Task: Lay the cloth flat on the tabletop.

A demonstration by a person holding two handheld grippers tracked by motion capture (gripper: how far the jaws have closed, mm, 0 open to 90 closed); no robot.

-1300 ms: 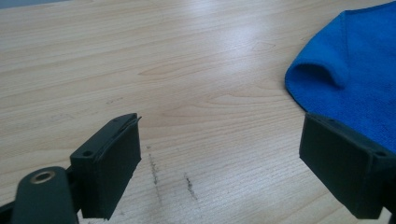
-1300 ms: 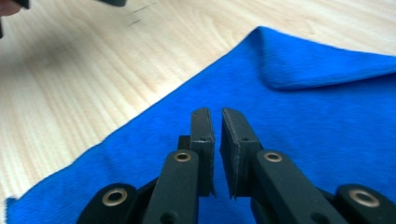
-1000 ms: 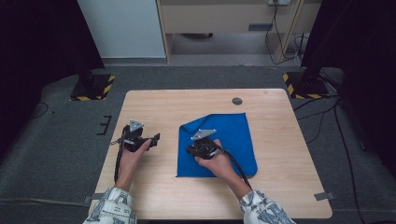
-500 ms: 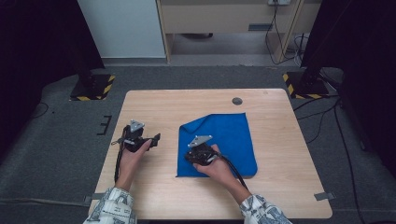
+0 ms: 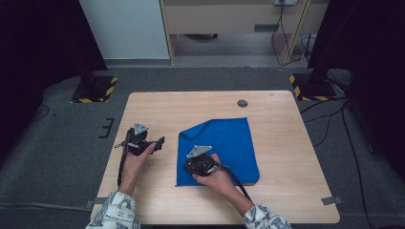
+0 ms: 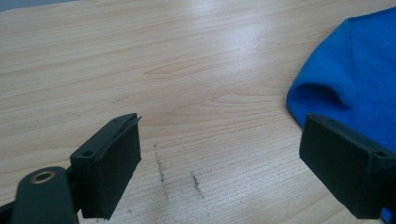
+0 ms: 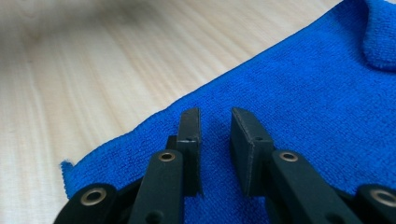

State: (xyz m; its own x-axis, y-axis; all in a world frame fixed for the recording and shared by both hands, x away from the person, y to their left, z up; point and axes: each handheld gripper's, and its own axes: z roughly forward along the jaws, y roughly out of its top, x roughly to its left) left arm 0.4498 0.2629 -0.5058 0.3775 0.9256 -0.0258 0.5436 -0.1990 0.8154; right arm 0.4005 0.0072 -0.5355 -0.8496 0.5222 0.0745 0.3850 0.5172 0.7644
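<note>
Blue cloth (image 5: 224, 145) lies flat on the wooden table (image 5: 282, 119), a bit right of the middle, with its far left corner folded over. The right gripper (image 5: 197, 164) sits on the cloth's near left part. Its jaws have just been opening a little, with nothing pinched between them. The left gripper (image 5: 160, 142) rests on bare wood just left of the cloth, jaws wide apart and holding nothing.
</note>
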